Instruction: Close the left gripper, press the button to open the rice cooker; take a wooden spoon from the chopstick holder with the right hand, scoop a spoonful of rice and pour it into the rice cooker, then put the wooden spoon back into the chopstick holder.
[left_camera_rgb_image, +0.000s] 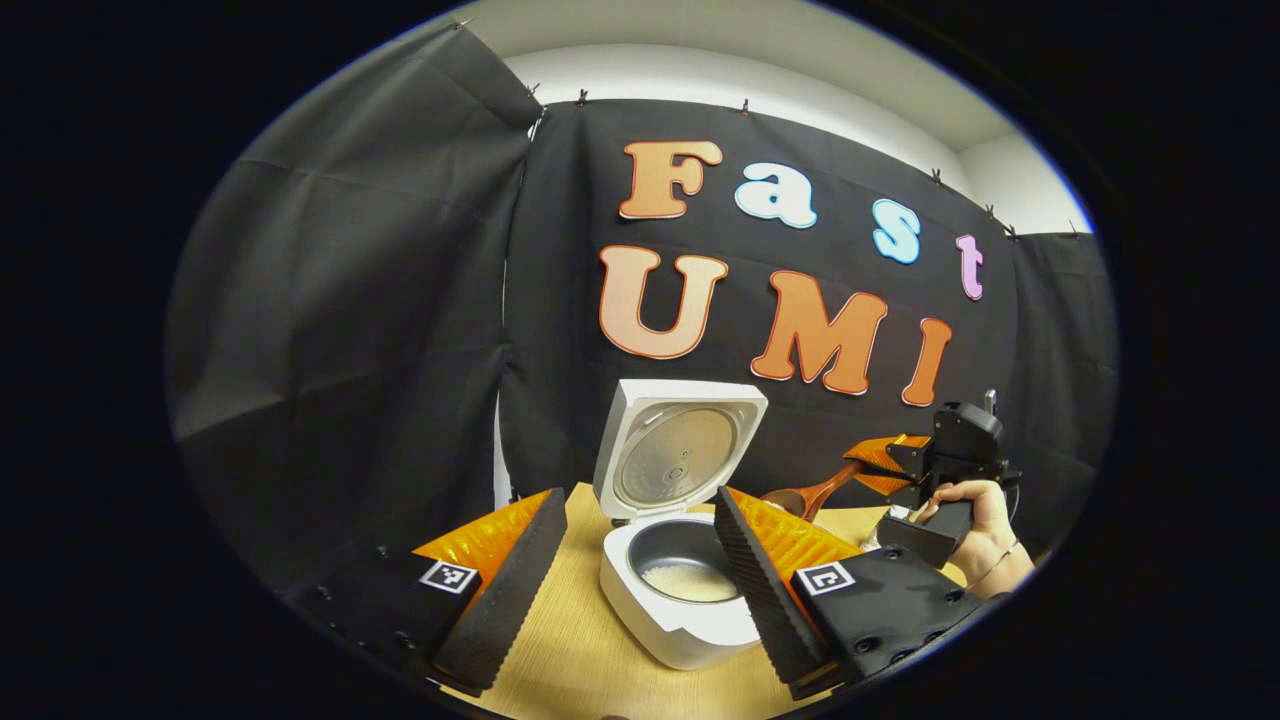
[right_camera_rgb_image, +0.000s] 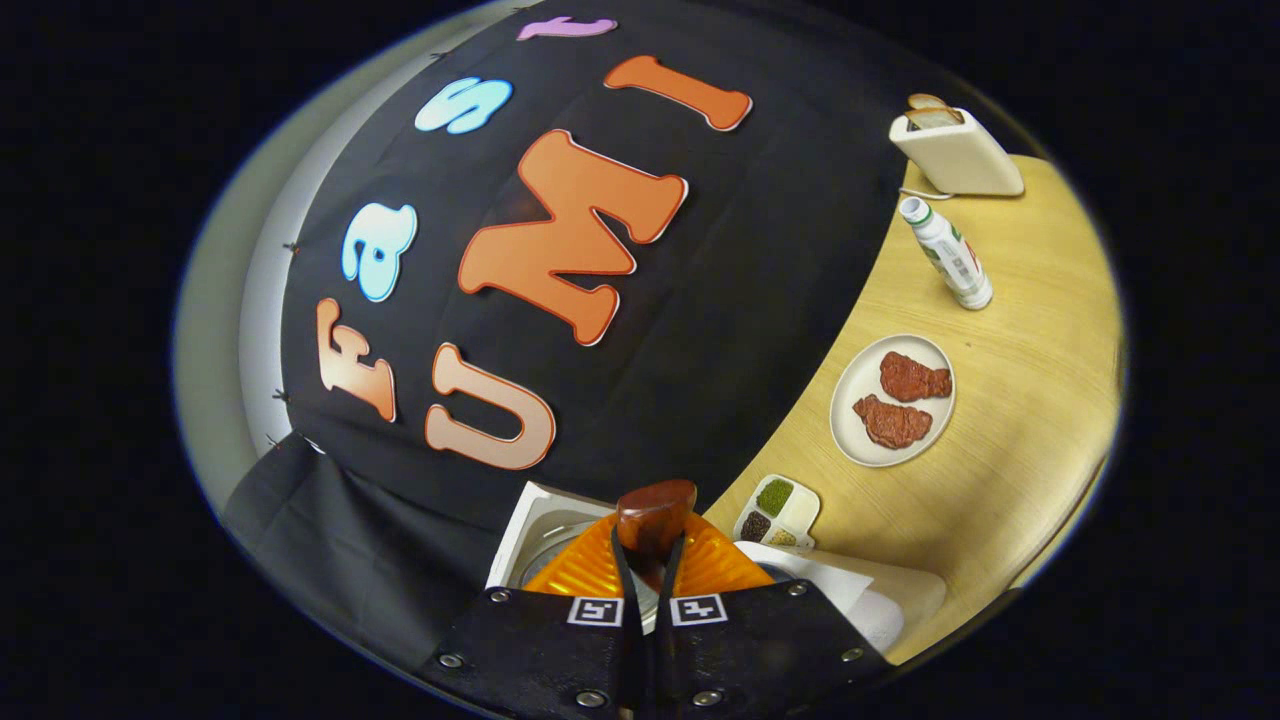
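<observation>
Rice cooker (left_camera_rgb_image: 680, 590) lid raised, rice inside; left gripper (left_camera_rgb_image: 630, 570) fingers spread; right gripper (right_camera_rgb_image: 645, 585) pinching wooden spoon (right_camera_rgb_image: 655, 515) beside cooker

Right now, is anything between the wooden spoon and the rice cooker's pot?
Nothing visible blocks it. In the left gripper view the rice cooker stands with its lid swung up and back, the pot with rice exposed. The wooden spoon, held in the right gripper, hangs beside and above the open pot.
</observation>
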